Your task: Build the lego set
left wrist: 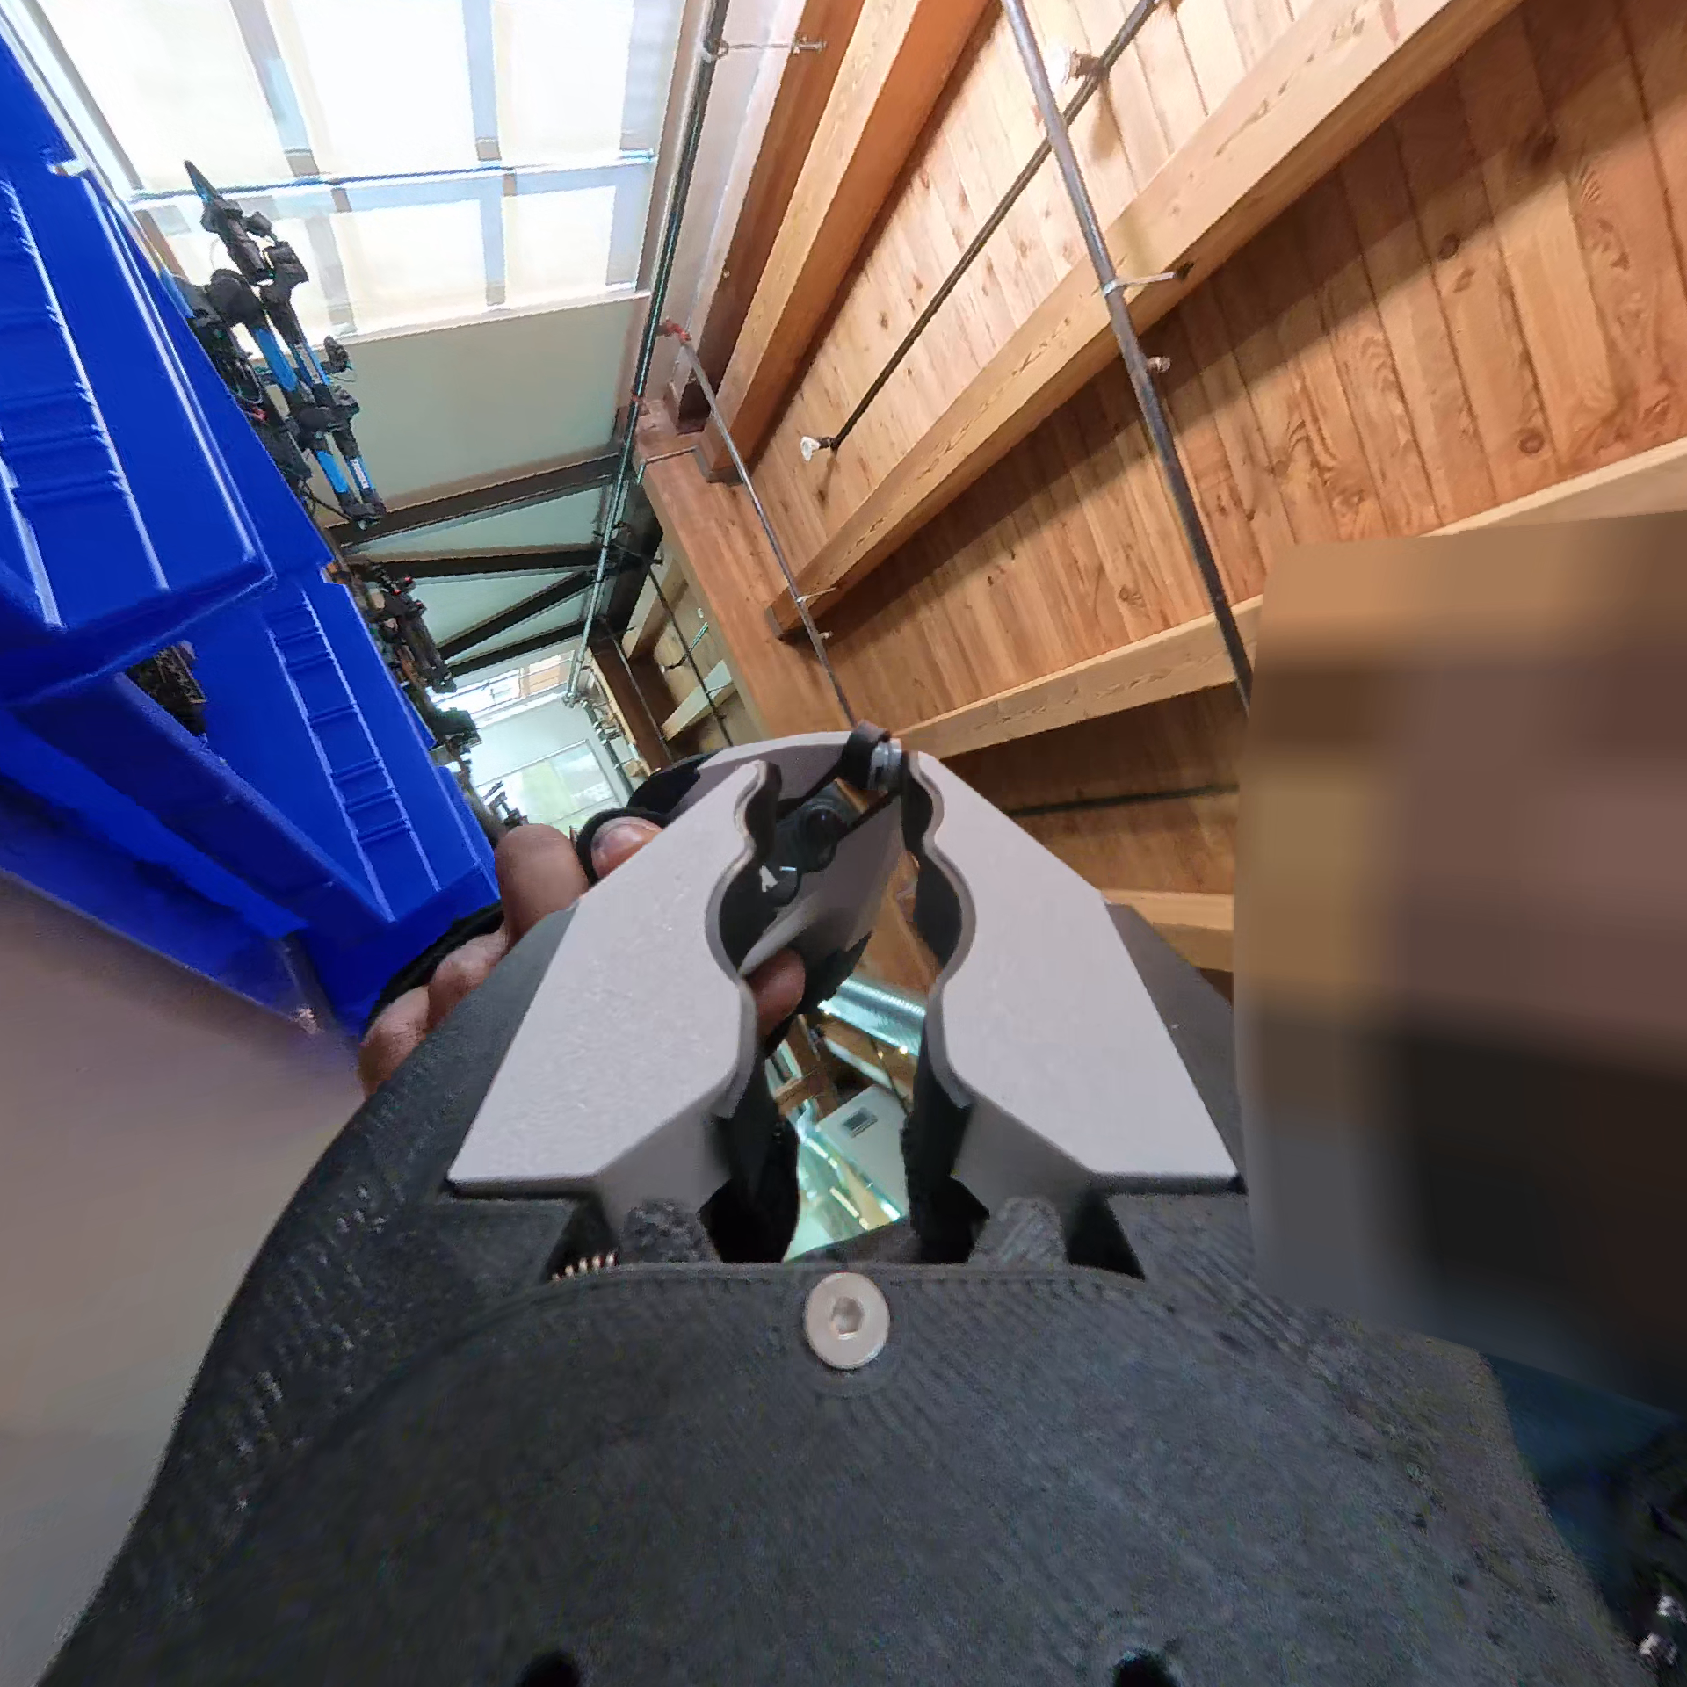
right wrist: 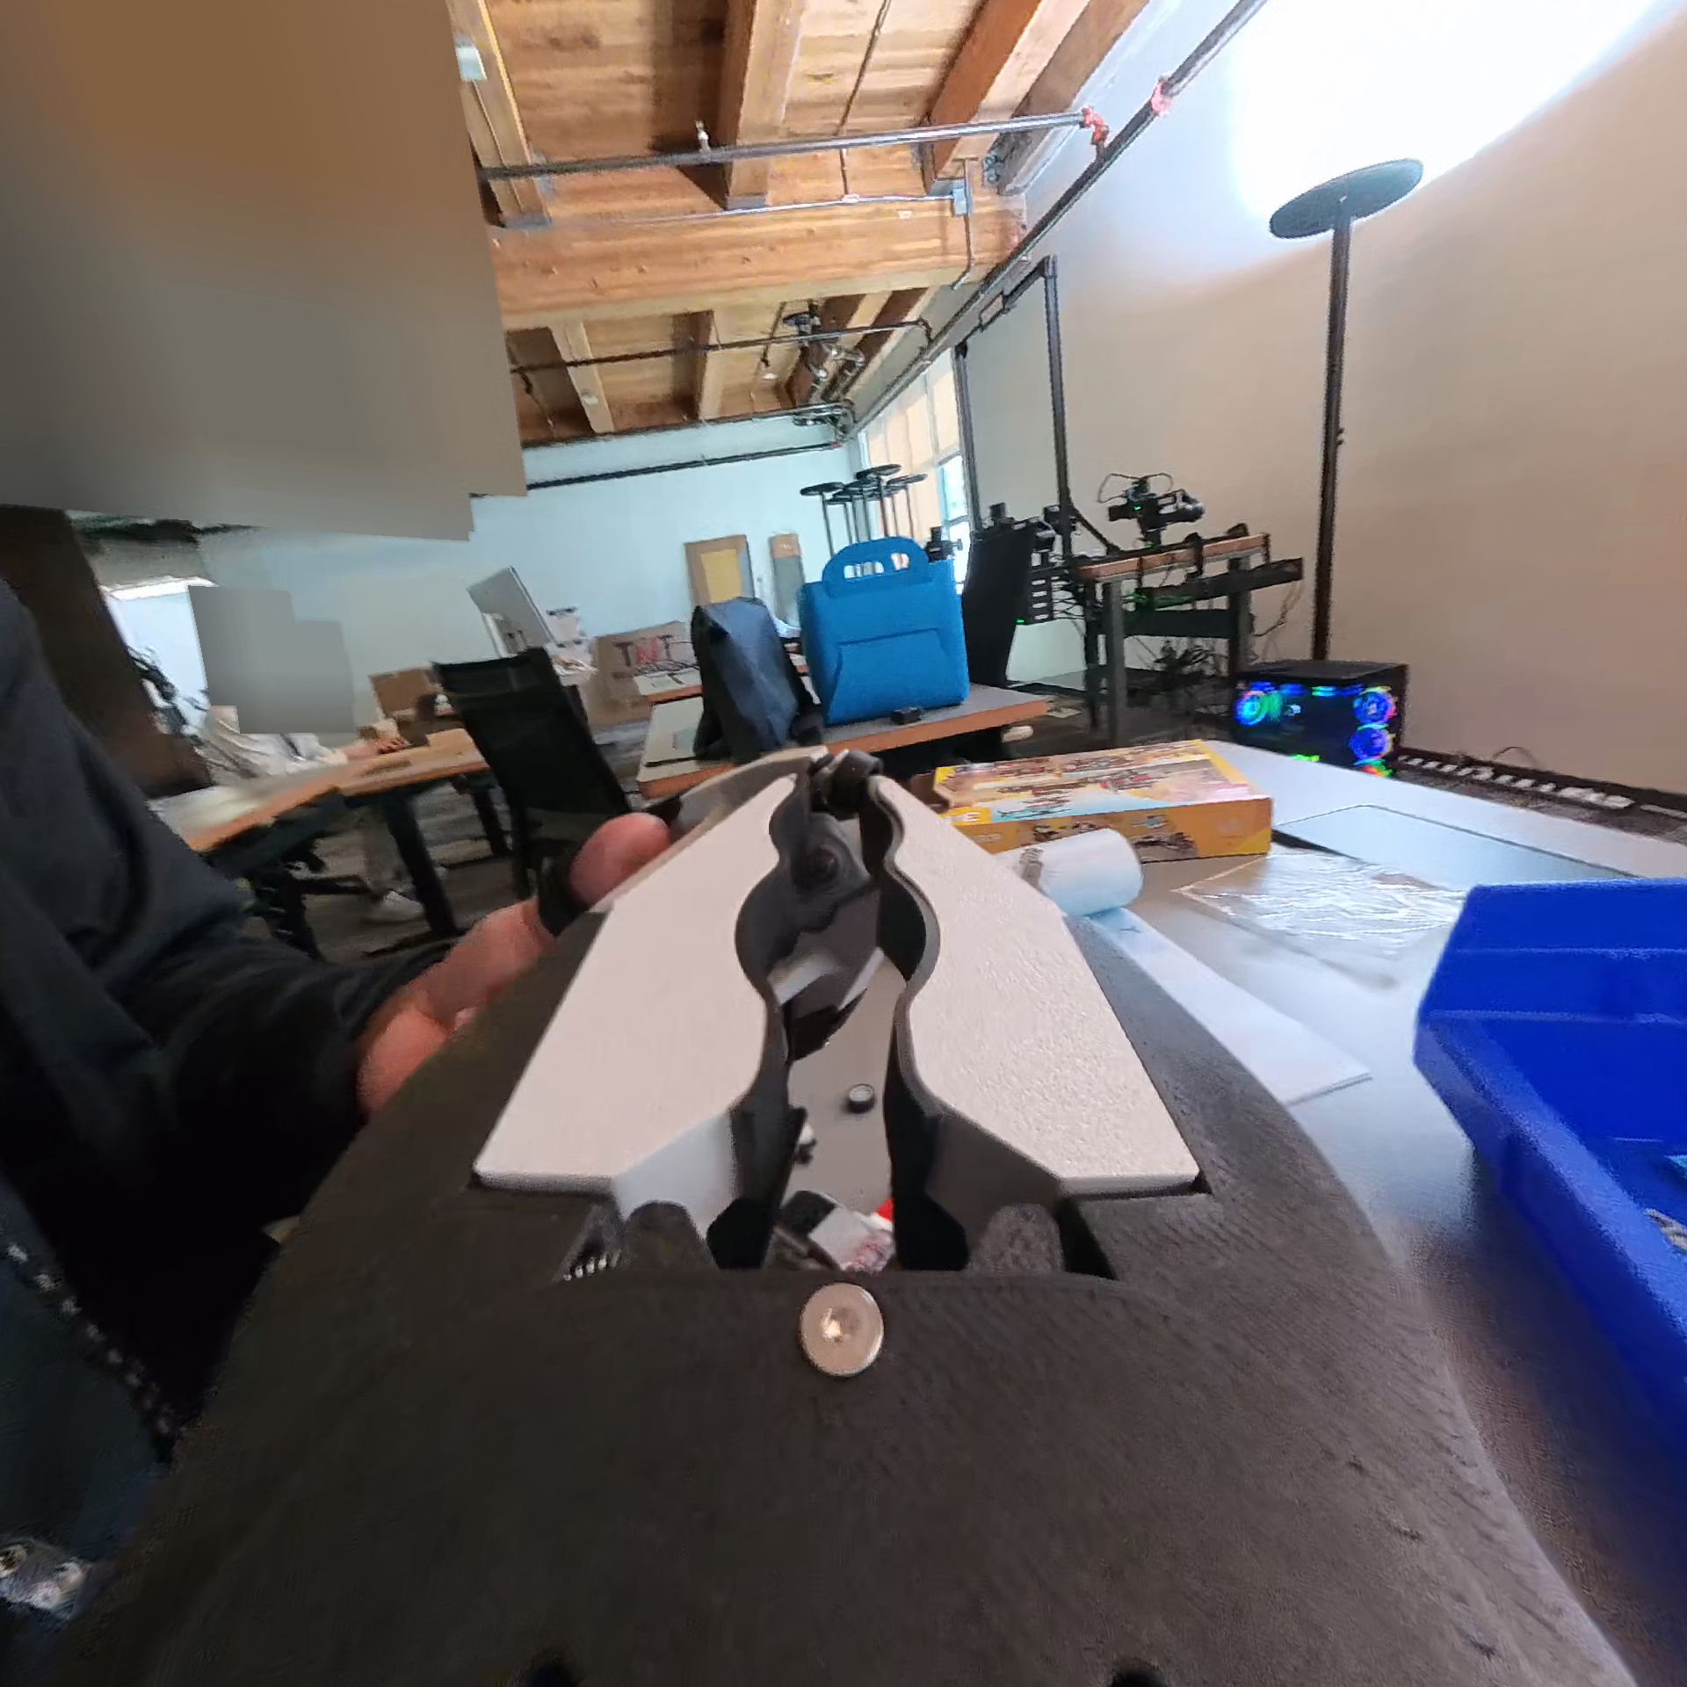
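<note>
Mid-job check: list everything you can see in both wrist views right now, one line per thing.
small black piece: one, black with a grey ring, pinched at both grippers' tips
lego box: one, yellow, flat on the grey table
paper roll: one, pale blue-white, beside the box
clear plastic sheet: one, on the table right of the roll
blue bins: stacked, left in the left wrist view; one also right in the right wrist view
blue bag: one, on a far desk
floor lamp: one, black, by the right wall
left gripper: grey fingers, closed on the piece
right gripper: grey fingers, closed on the piece
hand: bare, holding the other gripper
</note>
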